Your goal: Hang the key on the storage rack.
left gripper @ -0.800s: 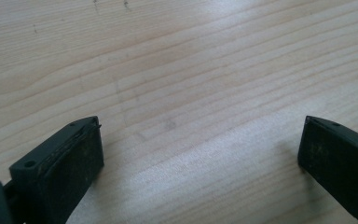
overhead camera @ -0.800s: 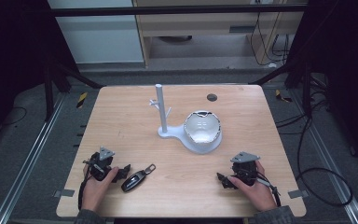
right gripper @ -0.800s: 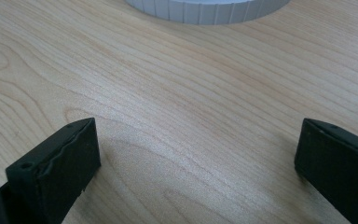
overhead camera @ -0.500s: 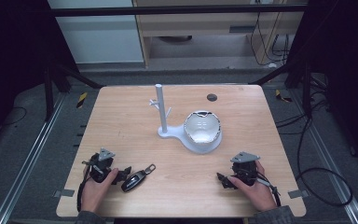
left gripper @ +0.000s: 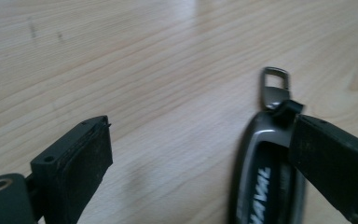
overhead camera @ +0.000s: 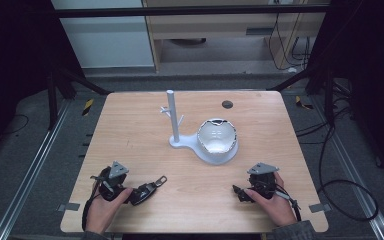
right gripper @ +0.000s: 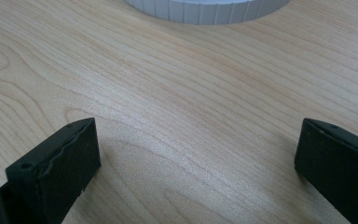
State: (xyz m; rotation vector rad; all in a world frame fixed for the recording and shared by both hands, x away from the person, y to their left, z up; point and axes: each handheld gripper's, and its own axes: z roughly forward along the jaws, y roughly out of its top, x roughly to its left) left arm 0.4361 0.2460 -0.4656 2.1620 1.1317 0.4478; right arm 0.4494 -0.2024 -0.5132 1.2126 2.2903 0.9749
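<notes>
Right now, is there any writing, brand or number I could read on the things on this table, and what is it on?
"AVAL": white capital letters on the dark key fob beside the left gripper; the start of the word is cut off at the picture's bottom edge, so it may be longer.
White stand with bowl: no lettering that I can make out.
Wooden table: no writing, just grain and small marks.

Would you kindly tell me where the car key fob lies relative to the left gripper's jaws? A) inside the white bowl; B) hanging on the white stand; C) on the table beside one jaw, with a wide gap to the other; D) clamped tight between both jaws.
C: in the left gripper view the key fob lies flat on the table against one jaw of the left gripper, far from the other.
</notes>
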